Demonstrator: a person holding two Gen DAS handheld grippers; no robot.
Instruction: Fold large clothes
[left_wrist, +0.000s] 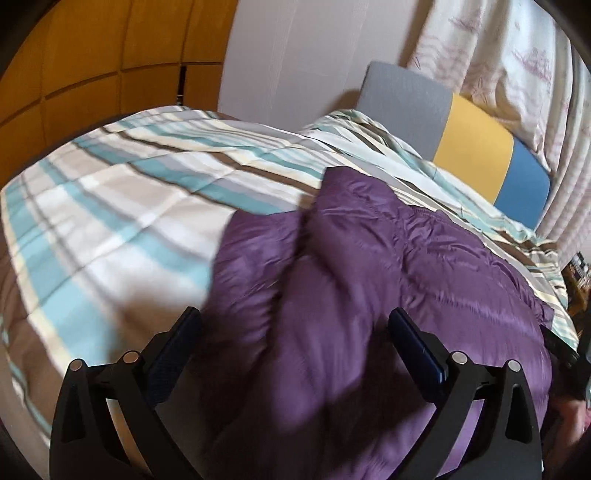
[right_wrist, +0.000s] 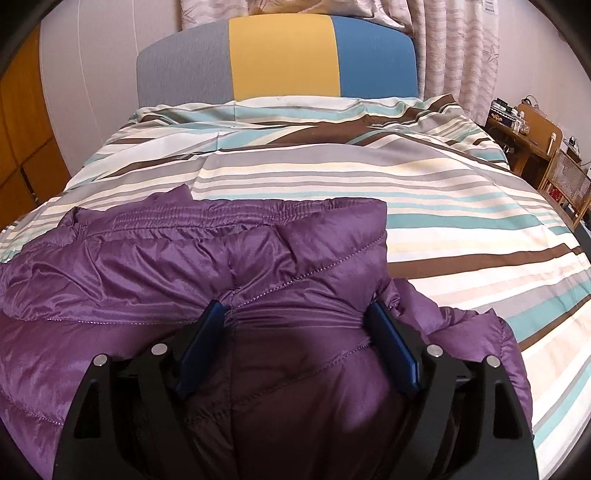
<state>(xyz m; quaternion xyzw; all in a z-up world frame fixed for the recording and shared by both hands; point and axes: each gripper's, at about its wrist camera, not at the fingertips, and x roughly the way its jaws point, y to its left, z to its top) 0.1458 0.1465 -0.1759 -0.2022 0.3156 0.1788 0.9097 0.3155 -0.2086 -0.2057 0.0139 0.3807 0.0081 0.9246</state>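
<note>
The purple jacket (right_wrist: 184, 266) lies bunched on the striped bedspread (right_wrist: 406, 184). The right gripper (right_wrist: 297, 317) has its jaws spread wide, pads pressed against a puffy fold between them — not clamped. The left gripper (left_wrist: 295, 325) hangs wide apart over the jacket, holding nothing.

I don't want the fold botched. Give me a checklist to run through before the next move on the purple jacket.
1. Jacket lies on the bed: ok.
2. Right gripper has fabric between its fingers: ok; firm pinch: cannot tell.
3. Left gripper holds fabric: not ok, jaws wide open around a fold.
4. Bed space beyond the jacket free for folding: ok.
5. Jacket smooth: not ok, bunched and creased.
6. Left view sharp enough to judge: not ok, blurred.
</note>
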